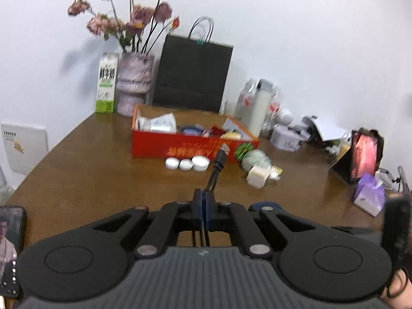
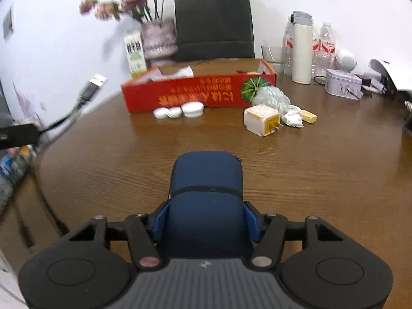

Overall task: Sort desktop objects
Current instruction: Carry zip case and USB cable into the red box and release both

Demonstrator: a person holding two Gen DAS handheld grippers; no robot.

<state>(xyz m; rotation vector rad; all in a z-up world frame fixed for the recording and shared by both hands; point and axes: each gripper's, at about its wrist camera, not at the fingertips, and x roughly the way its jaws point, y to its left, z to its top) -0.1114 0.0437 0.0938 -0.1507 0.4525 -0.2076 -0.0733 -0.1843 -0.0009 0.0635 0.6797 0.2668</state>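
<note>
left gripper (image 1: 204, 207) clenching black USB cable (image 1: 219, 159), plug pointing at 12 toward red box (image 1: 180, 146) | right gripper (image 2: 206, 221) hugging blue pouch (image 2: 206, 180) on table | risk: dangling cable snagging, pouch slipping

Milk carton (image 1: 106, 82): green Chinese characters 鲜牛奶 down its white face. Red cardboard box (image 2: 198, 94): gold Chinese lettering along the side, upside down, too blurred to read.

We count three white round lids (image 2: 178, 111) before one red box (image 2: 198, 94); one white charger plug (image 2: 261, 119); one navy pouch (image 2: 206, 180); one USB cable (image 2: 87, 95); two clear bottles (image 2: 325, 49); one white flask (image 2: 301, 51); one black paper bag (image 2: 213, 20); one milk carton (image 2: 135, 52).
</note>
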